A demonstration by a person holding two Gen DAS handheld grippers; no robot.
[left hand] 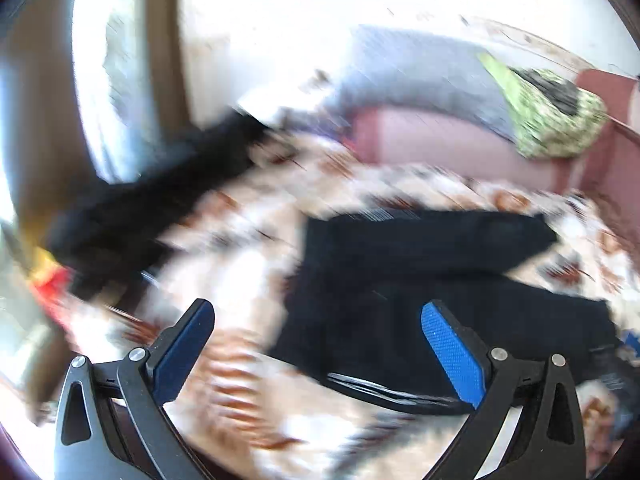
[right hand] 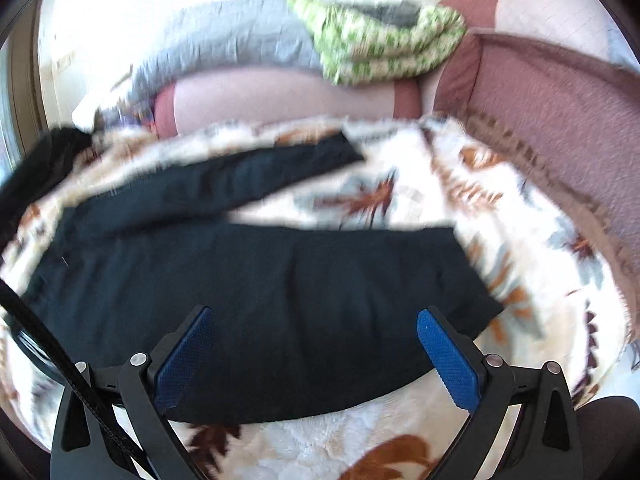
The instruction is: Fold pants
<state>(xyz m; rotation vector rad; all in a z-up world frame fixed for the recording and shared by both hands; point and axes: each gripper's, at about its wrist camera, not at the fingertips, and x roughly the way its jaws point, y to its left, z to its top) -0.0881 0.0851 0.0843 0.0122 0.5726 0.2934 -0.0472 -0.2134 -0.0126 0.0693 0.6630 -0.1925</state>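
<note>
Black pants (right hand: 256, 280) lie spread on a cream blanket with brown and grey leaf print (right hand: 400, 196). Their two legs run off to the right, the far leg (right hand: 248, 180) angled away from the near one. My right gripper (right hand: 316, 320) hovers open over the near leg, nothing between its blue pads. The left wrist view is motion-blurred: the pants (left hand: 420, 280) lie right of centre, with the waist end nearest. My left gripper (left hand: 318, 316) is open above the blanket (left hand: 240, 280) at the pants' left edge.
A pink-brown sofa back (right hand: 560, 120) rises behind the blanket. A folded green patterned cloth (right hand: 380, 44) and a grey cloth (right hand: 240, 36) lie on it. Another dark item (left hand: 160, 200) sits at the left. A black strap (right hand: 60, 360) crosses the lower left.
</note>
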